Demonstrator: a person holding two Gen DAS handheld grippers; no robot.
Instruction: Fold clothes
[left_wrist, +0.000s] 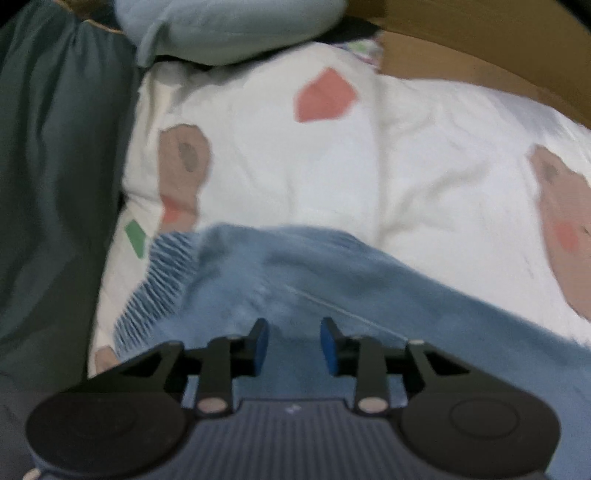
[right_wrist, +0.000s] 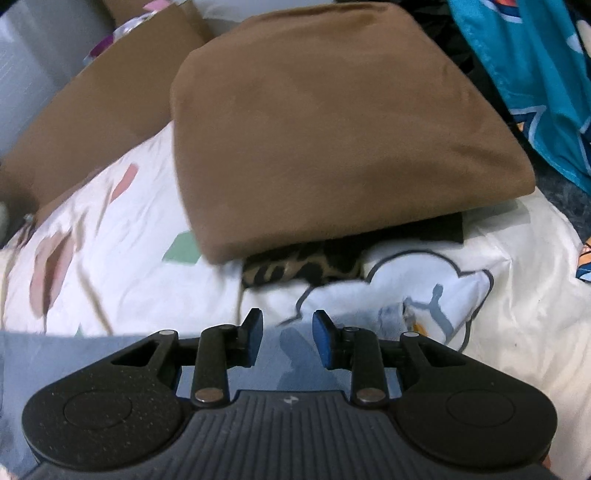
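Printed white bedsheet (left_wrist: 332, 177), brown cardboard (right_wrist: 92, 110).

The bedsheet (left_wrist: 332, 173) is white, printed with brown bear faces with pink cheeks, a salmon-red patch and a small green one, and in the right wrist view it carries a grey-outlined cloud shape with a blue-grey figure inside. On it lies a light blue knitted garment (left_wrist: 295, 266) with a ribbed cuff, beside a dark green cloth (left_wrist: 55, 166) and a pale blue folded piece (left_wrist: 229, 26). A plain tan-brown folded garment (right_wrist: 332, 129) rests over a leopard-print piece (right_wrist: 295, 269) in brown and black, with a teal cartoon-print fabric (right_wrist: 535, 74) at the edge; both grippers are black with blue fingers (left_wrist: 260, 341).
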